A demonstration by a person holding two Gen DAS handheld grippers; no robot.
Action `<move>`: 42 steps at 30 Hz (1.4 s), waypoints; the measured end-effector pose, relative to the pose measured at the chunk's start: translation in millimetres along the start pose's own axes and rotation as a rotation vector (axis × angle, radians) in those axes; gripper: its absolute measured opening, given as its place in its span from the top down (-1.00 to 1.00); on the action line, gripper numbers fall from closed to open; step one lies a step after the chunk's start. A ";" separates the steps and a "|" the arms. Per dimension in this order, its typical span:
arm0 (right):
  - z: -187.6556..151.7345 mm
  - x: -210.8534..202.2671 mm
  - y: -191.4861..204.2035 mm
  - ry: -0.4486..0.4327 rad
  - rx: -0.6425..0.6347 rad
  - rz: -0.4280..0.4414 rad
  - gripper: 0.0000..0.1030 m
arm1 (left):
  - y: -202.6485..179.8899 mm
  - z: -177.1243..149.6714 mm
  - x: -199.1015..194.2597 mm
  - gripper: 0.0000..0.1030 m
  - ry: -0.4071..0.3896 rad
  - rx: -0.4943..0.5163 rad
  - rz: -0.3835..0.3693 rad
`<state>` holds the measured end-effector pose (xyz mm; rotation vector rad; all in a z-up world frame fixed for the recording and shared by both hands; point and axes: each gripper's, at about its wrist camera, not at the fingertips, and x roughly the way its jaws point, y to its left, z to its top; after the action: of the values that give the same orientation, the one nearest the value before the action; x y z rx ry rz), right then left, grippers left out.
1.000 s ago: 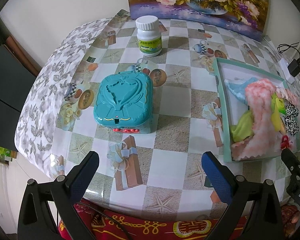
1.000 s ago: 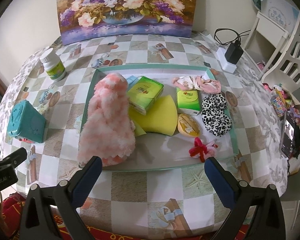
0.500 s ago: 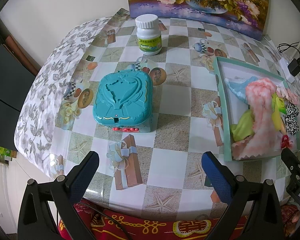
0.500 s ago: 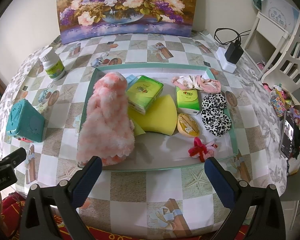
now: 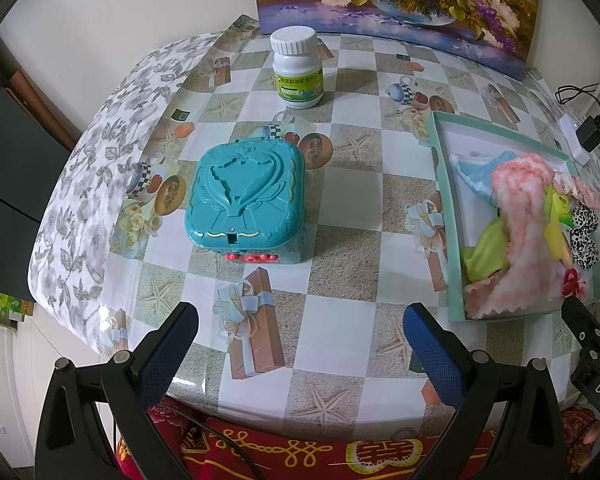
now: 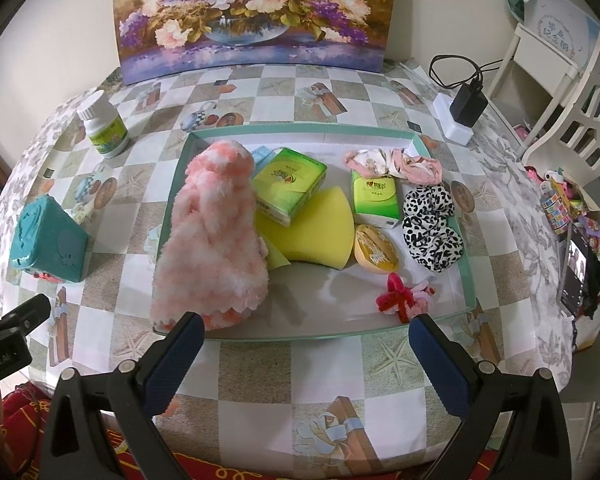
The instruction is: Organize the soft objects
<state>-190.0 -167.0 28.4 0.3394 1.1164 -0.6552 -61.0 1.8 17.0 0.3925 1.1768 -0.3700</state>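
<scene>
The left gripper (image 5: 300, 334) is wide open and holds nothing. It hangs over the near edge of the table (image 5: 352, 280), which has a checked cloth with pictures of gift boxes and starfish. In front of it sits a teal toy box (image 5: 246, 196) with its lid shut and little red buttons on the near side. Behind the box stands a white pill bottle (image 5: 297, 68) with a green label.

The right gripper (image 6: 302, 338) is wide open too, with nothing between its blue pads. It hangs just in front of a flat teal tray (image 6: 320, 131) where all the soft things lie.

On the left side of the tray a fluffy pink and white cloth (image 6: 214, 240) is piled up high, and its near end reaches the front rim. Next to it a green tissue pack (image 6: 290, 184) rests partly on a yellow sponge (image 6: 320, 232). A second, smaller green tissue pack (image 6: 374, 198) lies to the right of that. Just in front of it is a small orange packet (image 6: 376, 249). A black and white spotted scrunchie (image 6: 432, 228) lies on the right side. Behind it a pale pink scrunchie (image 6: 396, 162) lies by the back rim. A red and pink hair bow (image 6: 402, 300) lies near the front rim, close to the right finger.

A flower painting (image 6: 244, 12) leans on the wall at the back. A black charger (image 6: 468, 104) sits on the far right of the table.
</scene>
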 end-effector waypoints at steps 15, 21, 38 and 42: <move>-1.0 2.2 -0.4 0.008 -0.007 -0.005 -1.00 | 0.0 0.4 0.7 -0.98 0.002 0.000 0.000; -0.6 2.0 -0.3 0.010 -0.006 -0.007 -1.00 | 0.6 -1.4 2.7 -0.98 0.005 0.002 -0.001; -0.7 3.5 -2.4 0.018 -0.003 -0.012 -1.00 | 3.1 -2.4 -0.6 -0.98 -0.011 -0.004 -0.002; -0.8 3.5 -2.5 0.019 -0.003 -0.012 -1.00 | 2.6 0.2 -0.4 -0.98 -0.003 0.002 -0.006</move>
<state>-191.1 -169.6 25.1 0.3365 1.1380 -0.6623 -59.8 4.1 17.7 0.3902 1.1750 -0.3767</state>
